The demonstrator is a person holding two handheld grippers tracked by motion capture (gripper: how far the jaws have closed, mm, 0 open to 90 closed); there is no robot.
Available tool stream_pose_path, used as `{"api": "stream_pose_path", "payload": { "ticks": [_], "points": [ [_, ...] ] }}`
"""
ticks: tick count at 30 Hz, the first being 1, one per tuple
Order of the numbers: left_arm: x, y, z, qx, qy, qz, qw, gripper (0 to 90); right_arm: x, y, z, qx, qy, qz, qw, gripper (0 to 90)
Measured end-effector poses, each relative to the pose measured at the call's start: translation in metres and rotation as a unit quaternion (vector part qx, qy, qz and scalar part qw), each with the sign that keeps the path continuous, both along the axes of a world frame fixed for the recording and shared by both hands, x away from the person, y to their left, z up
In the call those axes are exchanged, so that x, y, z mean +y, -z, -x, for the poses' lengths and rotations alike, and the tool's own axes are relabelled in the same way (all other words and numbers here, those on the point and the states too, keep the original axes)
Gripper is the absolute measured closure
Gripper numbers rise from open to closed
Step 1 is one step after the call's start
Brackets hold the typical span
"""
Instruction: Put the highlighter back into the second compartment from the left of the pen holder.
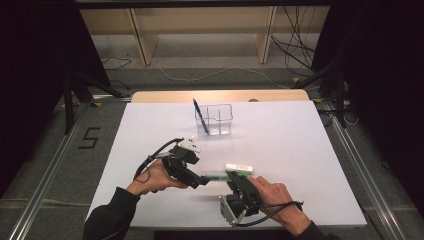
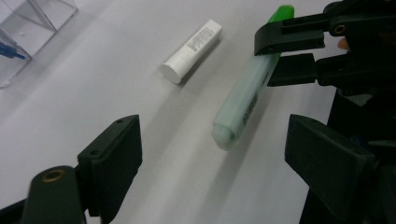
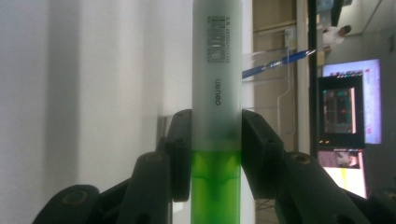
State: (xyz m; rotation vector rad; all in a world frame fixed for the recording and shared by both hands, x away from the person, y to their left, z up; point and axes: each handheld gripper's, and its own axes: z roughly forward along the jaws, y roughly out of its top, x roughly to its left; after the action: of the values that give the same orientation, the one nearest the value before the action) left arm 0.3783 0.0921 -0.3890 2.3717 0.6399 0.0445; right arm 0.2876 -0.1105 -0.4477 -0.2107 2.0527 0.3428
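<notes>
The right gripper view gets close enough to read print on the green highlighter (image 3: 216,93), which the right gripper (image 3: 216,154) is clamped on. From above, the clear box (image 1: 214,120) holds a blue pen (image 1: 201,116). Left gripper (image 2: 210,158) is wide apart (highlighter's capped end just ahead, white tube (image 2: 192,50) beyond).

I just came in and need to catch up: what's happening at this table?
A person works with a hand-held gripper in each hand. The right hand-held gripper is shut on a green highlighter, held above the table. The left hand-held gripper is open, its jaws either side of the capped end. A white tube lies nearby.
</notes>
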Motion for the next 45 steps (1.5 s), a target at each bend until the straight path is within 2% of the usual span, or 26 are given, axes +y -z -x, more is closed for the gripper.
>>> {"api": "stream_pose_path", "payload": {
  "ticks": [1,3,11,12,18,24,29,33,34,36,42,45],
  "points": [
    [-0.001,0.001,0.000,0.004,0.000,-0.001,1.0000,19.3,0.001,0.000,0.000,0.000,-0.006,0.009,0.9999,67.2],
    [-0.003,0.001,-0.001,0.009,0.010,-0.013,0.9998,19.9,0.004,0.003,0.001,-0.017,-0.017,0.012,0.9996,67.2],
    [-0.012,0.004,-0.004,0.028,0.036,-0.047,0.9978,23.7,0.011,0.008,0.005,-0.039,-0.040,0.044,0.9975,67.2],
    [-0.013,0.006,-0.004,0.033,0.036,-0.044,0.9979,24.3,0.012,0.008,0.006,-0.043,-0.042,0.047,0.9971,67.2],
    [-0.017,0.009,-0.006,0.045,0.058,-0.062,0.9954,27.8,0.015,0.011,0.007,-0.058,-0.061,0.062,0.9945,67.2],
    [-0.022,0.012,-0.008,0.061,0.074,-0.070,0.9929,31.5,0.018,0.014,0.008,-0.066,-0.074,0.081,0.9918,67.2],
    [-0.026,0.015,-0.011,0.073,0.089,-0.083,0.9899,36.8,0.019,0.016,0.009,-0.067,-0.077,0.084,0.9912,67.2],
    [-0.028,0.017,-0.013,0.074,0.101,-0.091,0.9880,42.5,0.020,0.016,0.009,-0.071,-0.083,0.090,0.9899,67.2],
    [-0.029,0.018,-0.013,0.077,0.100,-0.088,0.9881,43.7,0.020,0.017,0.009,-0.073,-0.084,0.092,0.9895,67.2],
    [-0.031,0.018,-0.013,0.079,0.111,-0.093,0.9863,46.3,0.020,0.017,0.010,-0.072,-0.085,0.095,0.9892,67.2],
    [-0.036,0.020,-0.014,0.082,0.128,-0.101,0.9832,52.2,0.019,0.019,0.010,-0.074,-0.088,0.101,0.9882,67.2],
    [-0.036,0.021,-0.014,0.086,0.128,-0.101,0.9829,54.2,0.019,0.020,0.010,-0.075,-0.091,0.104,0.9876,67.2]
  ]
}}
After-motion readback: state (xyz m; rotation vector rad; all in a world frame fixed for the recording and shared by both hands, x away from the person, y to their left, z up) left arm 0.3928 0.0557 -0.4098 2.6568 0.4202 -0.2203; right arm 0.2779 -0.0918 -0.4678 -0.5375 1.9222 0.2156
